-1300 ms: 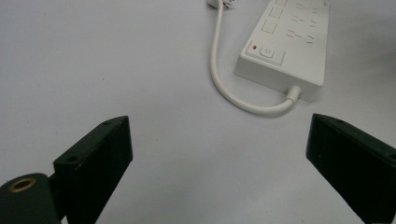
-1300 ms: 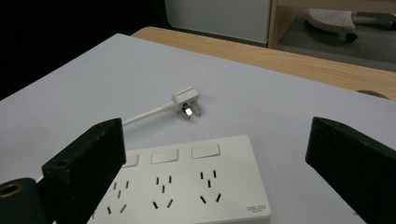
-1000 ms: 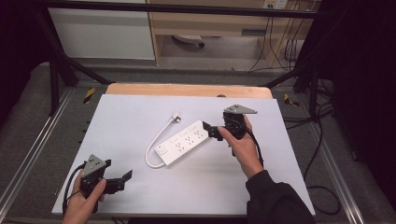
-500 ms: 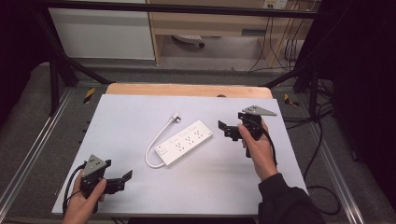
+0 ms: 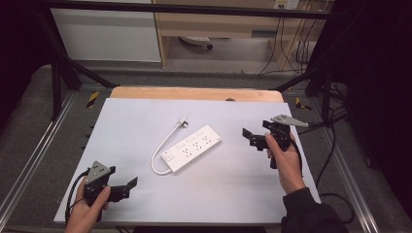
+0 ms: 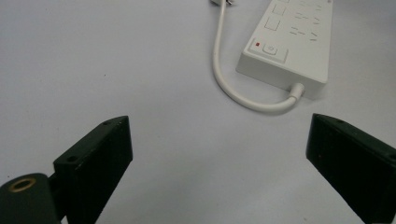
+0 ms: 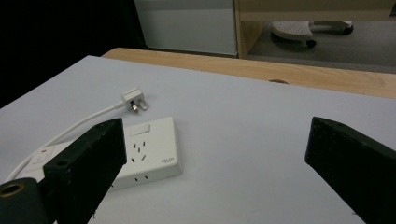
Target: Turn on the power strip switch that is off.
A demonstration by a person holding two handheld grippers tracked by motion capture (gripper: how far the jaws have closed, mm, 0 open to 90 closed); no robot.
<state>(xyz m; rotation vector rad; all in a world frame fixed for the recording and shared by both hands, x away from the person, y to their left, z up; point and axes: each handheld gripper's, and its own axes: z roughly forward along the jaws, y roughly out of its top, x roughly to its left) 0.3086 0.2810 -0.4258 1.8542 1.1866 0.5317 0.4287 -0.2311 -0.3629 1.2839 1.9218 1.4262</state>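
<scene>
While hanging open and empty over the table (image 5: pixel 243 194), faces the strip (image 5: pixel 192 148) from the right with the right gripper (image 5: pixel 250 137), jaws spread wide, near the socket end but not touching. Keeps the left gripper (image 5: pixel 127 188) low at the near left corner, also gaping on nothing, well apart from the switch end.

Finds the strip flat in mid-table, sockets up. Runs its long axis on a slant, from the switch end at near left to the socket end at far right. Points that far end roughly toward the right gripper. Sends the cord (image 5: pixel 160 150) out of the switch end, round to the left and back up to the plug (image 5: pixel 183 121), loose on the table just beyond the strip.

Seen along the right gripper (image 7: pixel 215 172), puts the strip (image 7: pixel 144 149) low and left, partly behind the left jaw, with the plug (image 7: pixel 134 100) farther off. Seen along the left gripper (image 6: pixel 219 168), puts the strip (image 6: pixel 289 46) ahead and to the right, switch end nearest, cord (image 6: pixel 224 74) curving between.

Probably favours the right hand, being nearer: a short move left, then jaws set across the short width, not along the slant.
</scene>
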